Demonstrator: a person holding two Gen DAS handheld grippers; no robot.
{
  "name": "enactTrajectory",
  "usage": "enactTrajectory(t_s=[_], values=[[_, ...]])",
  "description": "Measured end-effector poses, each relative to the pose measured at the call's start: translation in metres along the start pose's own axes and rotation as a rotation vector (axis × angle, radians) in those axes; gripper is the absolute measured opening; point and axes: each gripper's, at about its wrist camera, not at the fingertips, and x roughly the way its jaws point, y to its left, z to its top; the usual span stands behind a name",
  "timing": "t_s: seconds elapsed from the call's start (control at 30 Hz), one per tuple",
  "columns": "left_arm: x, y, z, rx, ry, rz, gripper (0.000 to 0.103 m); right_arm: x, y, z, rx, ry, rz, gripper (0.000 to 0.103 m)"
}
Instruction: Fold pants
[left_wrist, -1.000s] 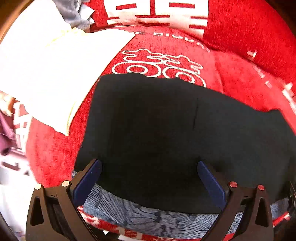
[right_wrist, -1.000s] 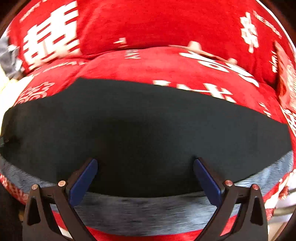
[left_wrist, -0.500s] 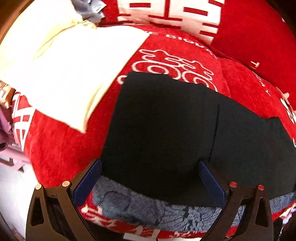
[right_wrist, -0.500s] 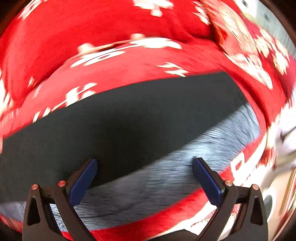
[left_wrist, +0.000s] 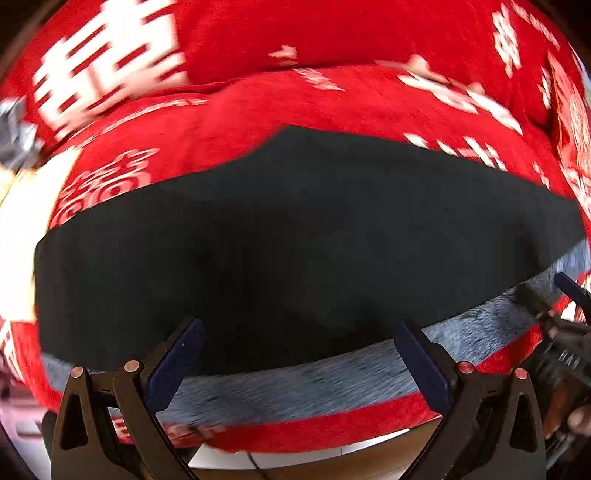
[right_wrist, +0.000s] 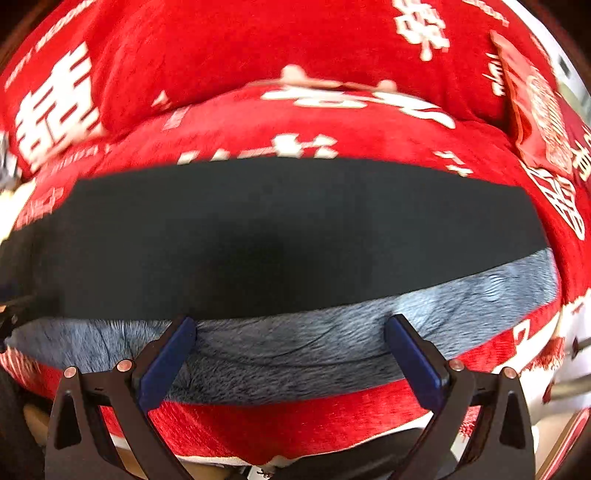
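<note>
item: black pants (left_wrist: 295, 240), flat along the red sofa seat (left_wrist: 332, 99), grey fleece lining (right_wrist: 314, 343) showing at the near edge. my left gripper (left_wrist: 299, 354): spread, empty; since a moment ago swung right from the waist end. my right gripper (right_wrist: 288, 347): spread, empty, recentred. reading: nothing pinched, next fold unstarted.

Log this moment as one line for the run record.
left gripper: open, empty | right gripper: open, empty | black pants: flat on red sofa cushion, fleecy grey lining showing
</note>
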Motion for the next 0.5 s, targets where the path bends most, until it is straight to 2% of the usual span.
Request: enactTrajectory(t_s=[0.07,0.13,0.17,0.23,0.37,0.43,0.5], values=[[0.019,-0.007,0.002,-0.003,0.041,0.036,0.103,0.002,-0.013,-0.004,0.031,-0.007,0.019,0.103],[0.022,0.002,0.004,-0.065,0.044,-0.013,0.103,0.004,-0.037,-0.005,0.085,-0.005,-0.02,0.103],[0.022,0.006,0.005,-0.069,0.05,-0.01,0.103,0.006,-0.054,-0.006,0.123,0.0,-0.032,0.103],[0.019,0.005,0.005,-0.052,0.051,0.012,0.103,0.005,-0.087,-0.008,0.219,0.012,-0.024,0.103],[0.015,-0.007,0.004,-0.04,0.046,0.054,0.103,-0.005,-0.146,-0.022,0.314,0.01,-0.093,0.103],[0.011,-0.007,0.008,-0.028,0.038,0.08,0.103,-0.011,-0.17,-0.033,0.353,0.002,-0.08,0.103],[0.004,-0.011,0.005,-0.015,0.032,0.072,0.103,-0.012,-0.188,-0.041,0.396,-0.001,-0.046,0.103]])
